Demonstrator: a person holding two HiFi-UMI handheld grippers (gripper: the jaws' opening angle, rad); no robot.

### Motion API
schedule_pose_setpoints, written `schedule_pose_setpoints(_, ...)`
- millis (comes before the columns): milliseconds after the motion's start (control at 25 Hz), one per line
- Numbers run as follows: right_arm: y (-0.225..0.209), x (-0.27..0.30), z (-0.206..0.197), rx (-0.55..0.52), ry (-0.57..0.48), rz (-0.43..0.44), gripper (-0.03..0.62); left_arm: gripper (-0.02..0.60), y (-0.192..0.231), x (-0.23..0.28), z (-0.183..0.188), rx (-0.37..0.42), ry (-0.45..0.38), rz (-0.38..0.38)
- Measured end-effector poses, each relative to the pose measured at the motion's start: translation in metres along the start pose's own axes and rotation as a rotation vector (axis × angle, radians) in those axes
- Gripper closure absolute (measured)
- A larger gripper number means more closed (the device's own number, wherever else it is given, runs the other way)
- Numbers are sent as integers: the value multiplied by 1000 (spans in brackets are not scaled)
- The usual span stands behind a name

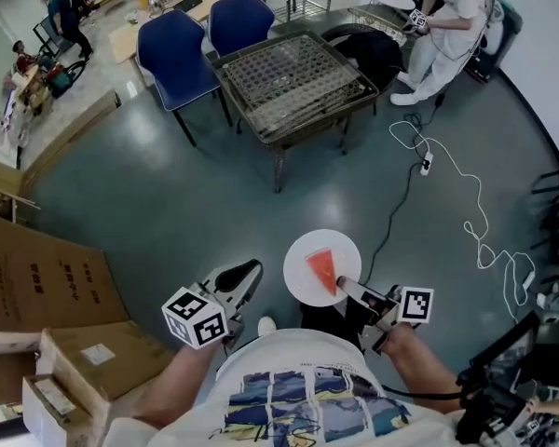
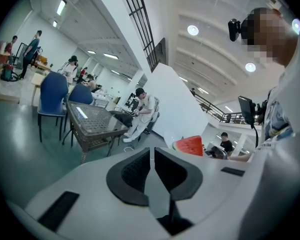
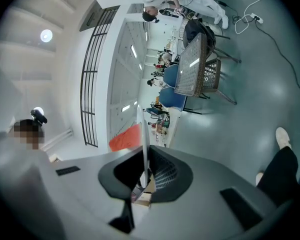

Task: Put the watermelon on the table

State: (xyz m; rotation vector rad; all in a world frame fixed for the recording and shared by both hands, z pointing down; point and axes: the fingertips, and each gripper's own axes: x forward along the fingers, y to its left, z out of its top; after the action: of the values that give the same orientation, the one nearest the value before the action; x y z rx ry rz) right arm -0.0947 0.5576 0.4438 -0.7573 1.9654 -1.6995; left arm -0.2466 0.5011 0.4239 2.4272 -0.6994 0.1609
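The right gripper [image 1: 347,289]'s jaws are narrow, clamped on the near rim of a white plate [image 1: 303,254]; in the right gripper view [image 3: 145,166] the plate [image 3: 141,134] shows edge-on as a thin white line running up from between the pads. On the plate lies the watermelon [image 1: 323,270], a red wedge with its rind towards the gripper; plate and slice are held in the air above the grey floor [image 1: 168,184], in front of the person's body. The left gripper [image 1: 245,276] is just beside the plate without touching it; its jaws [image 2: 151,166] are nearly together with nothing between them, and the watermelon [image 2: 190,145] shows just past them to the right. Well apart, further on, stands the wicker table with its glass tabletop [image 1: 293,77]; two blue chairs [image 1: 177,54] stand on its far left side; cardboard boxes [image 1: 37,287] lie at the left; a white cable [image 1: 466,203] trails over the floor at the right.
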Motion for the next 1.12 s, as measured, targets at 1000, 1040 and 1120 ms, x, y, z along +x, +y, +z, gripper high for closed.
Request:
schedule_pose_setpoints(1000, -77, 122, 342, -36, -38, -45, 568, 551, 119, 229, 161, 240, 104, 31)
schedule_pose_setpoints(1040, -80, 134, 353, -37, -48, -53, 568, 552, 132, 232, 171, 247, 110, 28)
schedule_pose_setpoints(1120, -85, 156, 376, -44, -66, -69, 569, 552, 154, 241, 193, 251, 114, 19)
